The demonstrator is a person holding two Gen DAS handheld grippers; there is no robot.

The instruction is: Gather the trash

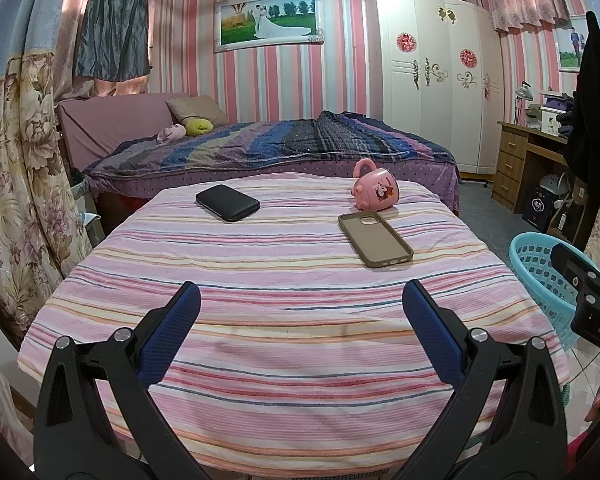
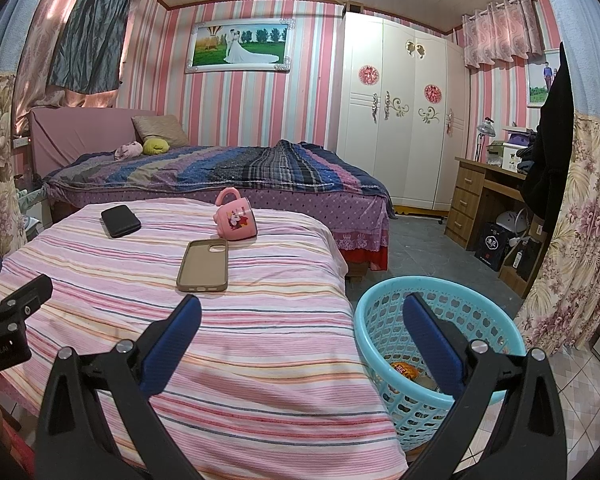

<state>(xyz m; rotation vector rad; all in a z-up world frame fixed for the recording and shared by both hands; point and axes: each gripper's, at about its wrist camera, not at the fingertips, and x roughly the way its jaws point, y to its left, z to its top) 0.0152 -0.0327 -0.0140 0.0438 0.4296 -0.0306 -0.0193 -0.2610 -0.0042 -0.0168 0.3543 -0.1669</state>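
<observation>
A light blue plastic basket (image 2: 380,312) stands on the floor right of the table, with a crumpled wrapper (image 2: 405,370) and other scraps at its bottom; its rim (image 1: 534,256) also shows at the right edge of the left wrist view. My right gripper (image 2: 302,318) hangs open over the table's right edge, its right finger above the basket. My left gripper (image 1: 302,306) is open above the near part of the pink striped tablecloth (image 1: 284,280), holding nothing. On the cloth lie a tan phone case (image 1: 374,244), a tipped pink mug (image 1: 376,186) and a black wallet (image 1: 227,203).
Behind the table stands a bed with a striped quilt (image 1: 284,144). A white wardrobe (image 1: 432,72) and a wooden desk (image 2: 480,196) fill the right side. Floral curtains (image 1: 16,184) hang close on the left and on the right (image 2: 572,240). Grey tiled floor (image 2: 420,248) lies between bed and desk.
</observation>
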